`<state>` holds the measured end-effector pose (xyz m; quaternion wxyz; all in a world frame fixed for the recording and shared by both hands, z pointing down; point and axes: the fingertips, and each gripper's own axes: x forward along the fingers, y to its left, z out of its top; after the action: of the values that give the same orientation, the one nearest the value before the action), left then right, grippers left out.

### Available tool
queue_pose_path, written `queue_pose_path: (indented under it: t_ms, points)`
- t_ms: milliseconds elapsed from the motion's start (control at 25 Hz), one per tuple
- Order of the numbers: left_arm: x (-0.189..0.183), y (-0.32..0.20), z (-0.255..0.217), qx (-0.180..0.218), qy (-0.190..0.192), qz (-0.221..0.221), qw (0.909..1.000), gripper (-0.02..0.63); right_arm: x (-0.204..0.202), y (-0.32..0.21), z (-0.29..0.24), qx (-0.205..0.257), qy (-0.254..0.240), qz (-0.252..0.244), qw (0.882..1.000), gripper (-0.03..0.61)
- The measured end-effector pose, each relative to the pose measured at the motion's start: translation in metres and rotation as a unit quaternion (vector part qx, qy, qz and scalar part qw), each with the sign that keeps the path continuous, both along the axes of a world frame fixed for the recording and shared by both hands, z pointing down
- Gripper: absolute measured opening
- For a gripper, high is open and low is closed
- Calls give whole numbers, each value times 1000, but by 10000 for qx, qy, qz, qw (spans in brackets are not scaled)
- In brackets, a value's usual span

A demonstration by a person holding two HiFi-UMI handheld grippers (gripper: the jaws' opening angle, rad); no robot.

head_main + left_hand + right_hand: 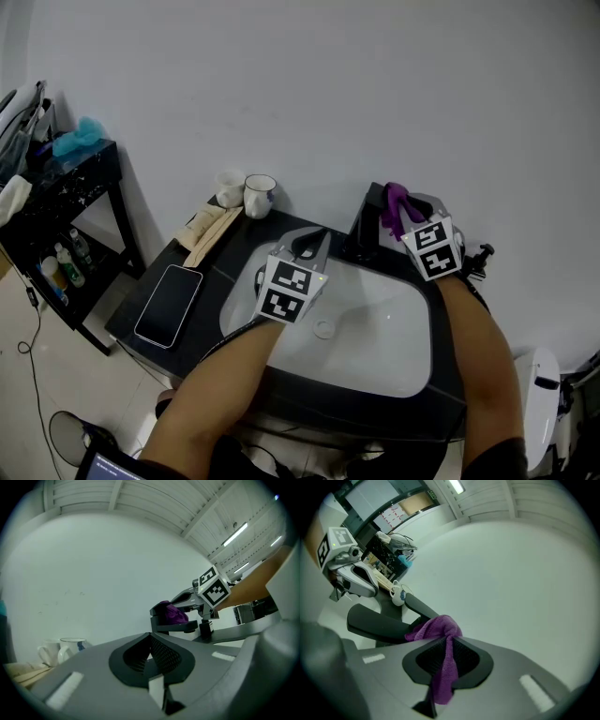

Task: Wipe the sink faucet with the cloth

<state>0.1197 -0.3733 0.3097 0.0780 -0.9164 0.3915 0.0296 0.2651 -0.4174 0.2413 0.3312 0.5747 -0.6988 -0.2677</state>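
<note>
The head view shows the whole place. There is a big white wall (pixel 328 84). Below it is a black counter (pixel 234 258) with a white sink (pixel 375 328) in it. A black shelf (pixel 66 202) stands off to the left. A phone (pixel 169 305) lies flat on the counter. A white mug (pixel 229 187) and a mug with a blue mark (pixel 260 195) stand side by side near the wall. Neither gripper view shows the phone.

The black faucet (pixel 364 234) stands at the back of the sink. From above, the right gripper (pixel 405 217) hides part of it. The left gripper view shows it from the side, with the purple cloth (pixel 171 613) sitting on top.

The right gripper view shows the grip up close. Its fingers (pixel 461 656) are pinching the cloth. One bunch lies on the faucet, and a strip hangs down between the fingers.

The left gripper (pixel 314 246) is over the sink, near the faucet but not touching it. Its fingers (pixel 164 653) are pressed together with nothing between them.
</note>
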Motion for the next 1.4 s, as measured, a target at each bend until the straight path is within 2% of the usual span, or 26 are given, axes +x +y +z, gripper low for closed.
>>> queue_pose_path:
  t_ms: [400,800,1080,1200,1400]
  points:
    - [4,-4,-1,19,65,78,9999,18,-6,-7,48,-387,-241,-245,9987,41]
    - [3,-5,-1,11,52,45,10000,17,-3,-7,84,-593,-671,-202,9958,40]
    - [0,-5,0,-18,41,-10,10000,17,-8,0,133,-1386,-570,-142,9886,41]
    - [-2,-6,0,-27,43,-42,10000,17,-4,4,133,-1280,-871,-77,9879,41]
    - [-5,-3,-1,-94,169,-9,9998,18,-9,32,116,-906,-1812,-131,9792,41]
